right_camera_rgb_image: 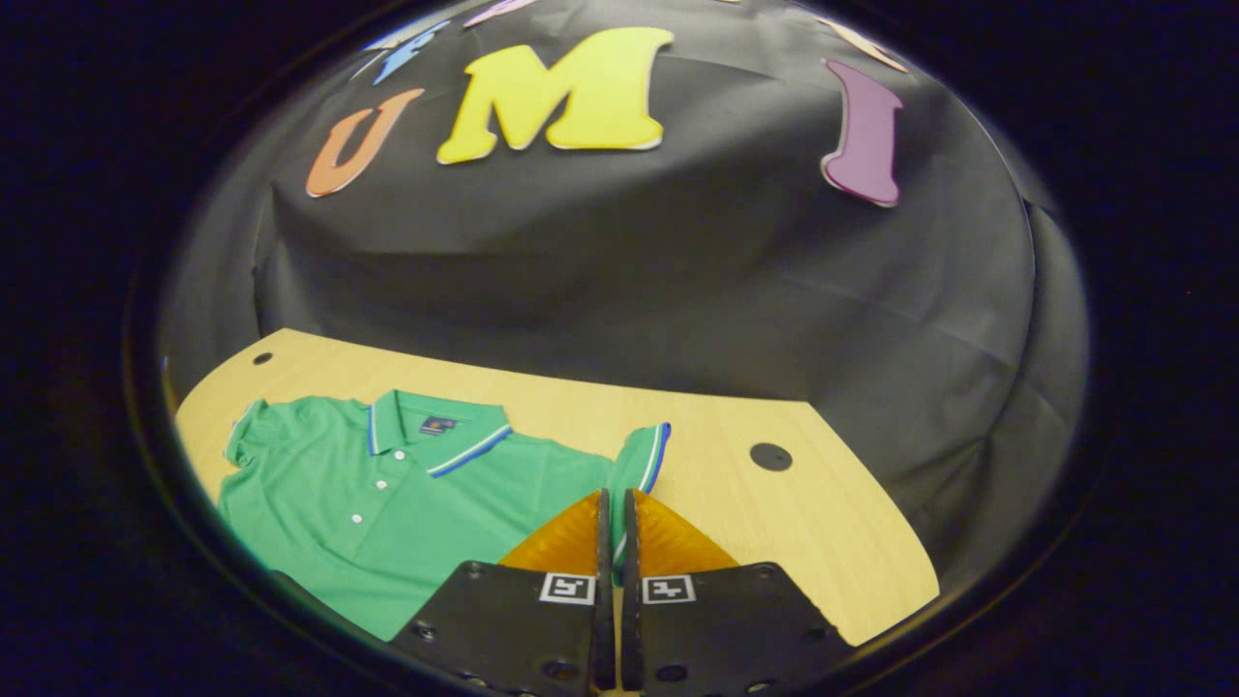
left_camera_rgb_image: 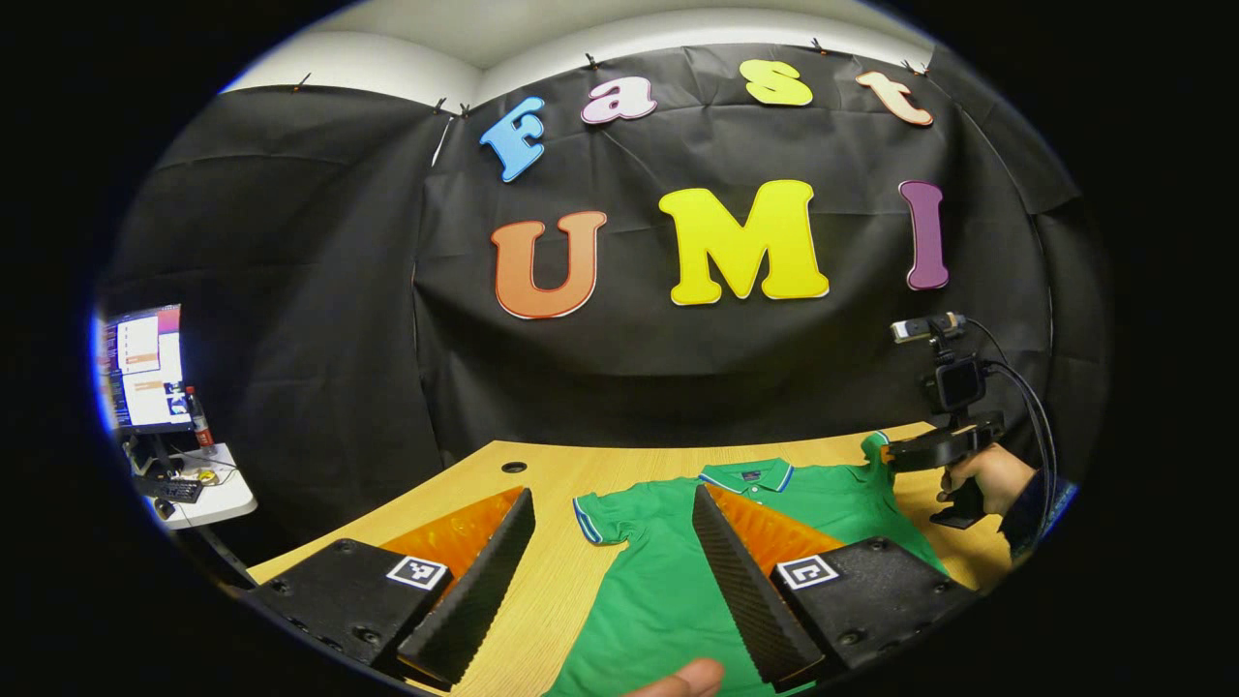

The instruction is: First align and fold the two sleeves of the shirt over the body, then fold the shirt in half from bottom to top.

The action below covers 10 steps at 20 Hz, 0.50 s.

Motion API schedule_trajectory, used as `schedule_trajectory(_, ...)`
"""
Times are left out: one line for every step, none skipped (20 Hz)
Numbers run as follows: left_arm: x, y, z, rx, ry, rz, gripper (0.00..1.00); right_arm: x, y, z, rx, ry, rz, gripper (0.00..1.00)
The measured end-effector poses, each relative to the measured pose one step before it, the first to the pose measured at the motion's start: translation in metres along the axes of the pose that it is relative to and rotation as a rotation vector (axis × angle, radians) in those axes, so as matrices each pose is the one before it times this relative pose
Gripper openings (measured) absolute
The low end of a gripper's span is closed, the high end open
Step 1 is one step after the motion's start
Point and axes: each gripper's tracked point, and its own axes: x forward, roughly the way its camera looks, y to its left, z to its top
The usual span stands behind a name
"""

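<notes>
Shirt (right_camera_rgb_image: 387,503) is lying flat on the table (right_camera_rgb_image: 774,523) — collar pointing toward twelve o'clock. Right gripper (right_camera_rgb_image: 614,528) is pinching the right sleeve (right_camera_rgb_image: 641,460). Left gripper (left_camera_rgb_image: 612,542) is hanging wide open near the left sleeve (left_camera_rgb_image: 600,518) — it should be grabbing the cuff edge too.

Left gripper view sits low at the bench's (left_camera_rgb_image: 542,581) near edge, facing the back wall. Right gripper view hovers close, angled down; both catch the green polo shirt (left_camera_rgb_image: 668,581).
</notes>
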Motion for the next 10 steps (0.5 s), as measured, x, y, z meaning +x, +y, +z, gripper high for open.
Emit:
schedule_trajectory(0.00072, 0.00189, -0.00067, 0.00138, 0.00071, 0.00413, 1.00, -0.00104, 0.00926, 0.00267, -0.02361, -0.01116, 0.00594, 0.03)
schedule_trajectory(0.00042, 0.00139, -0.00044, -0.00002, 0.00162, 0.00433, 1.00, -0.00082, 0.01143, 0.00223, -0.01401, -0.00835, 0.01064, 0.03)
schedule_trajectory(0.00072, 0.00083, -0.00096, -0.00104, 0.00229, 0.00267, 1.00, -0.00383, 0.01304, 0.00110, -0.00899, -0.00511, 0.02566, 0.03)
schedule_trajectory(0.00113, 0.00058, -0.00030, -0.00117, 0.00175, 0.00033, 1.00, -0.00295, 0.01410, 0.00341, -0.00695, -0.00835, 0.02370, 0.03)
schedule_trajectory(0.00014, 0.00052, -0.00029, -0.00135, 0.00208, 0.00165, 1.00, -0.00303, 0.01233, 0.00292, -0.00249, -0.00905, 0.02721, 0.03)
schedule_trajectory(0.00052, 0.00093, -0.00094, -0.00132, 0.00201, 0.00366, 1.00, -0.00501, 0.01595, 0.00593, 0.00113, -0.01563, 0.04229, 0.10)
schedule_trajectory(0.00071, 0.00015, -0.00059, -0.00099, 0.00270, 0.00317, 1.00, -0.00599, 0.01232, 0.00442, 0.00273, -0.01060, 0.02439, 0.24)
schedule_trajectory(0.00041, 0.00077, -0.00035, -0.00195, 0.00176, 0.00192, 1.00, -0.00786, 0.00634, 0.00916, 0.00807, -0.01625, 0.00799, 0.34)
schedule_trajectory(0.00033, -0.00074, -0.00122, -0.00187, 0.00329, 0.00106, 1.00, -0.00739, 0.00569, 0.00644, 0.01717, -0.01507, 0.01495, 0.65)
schedule_trajectory(0.00161, -0.00101, -0.00131, 0.00013, 0.00506, -0.00207, 1.00, -0.01033, 0.00622, 0.00521, 0.02466, -0.01278, 0.00995, 0.96)
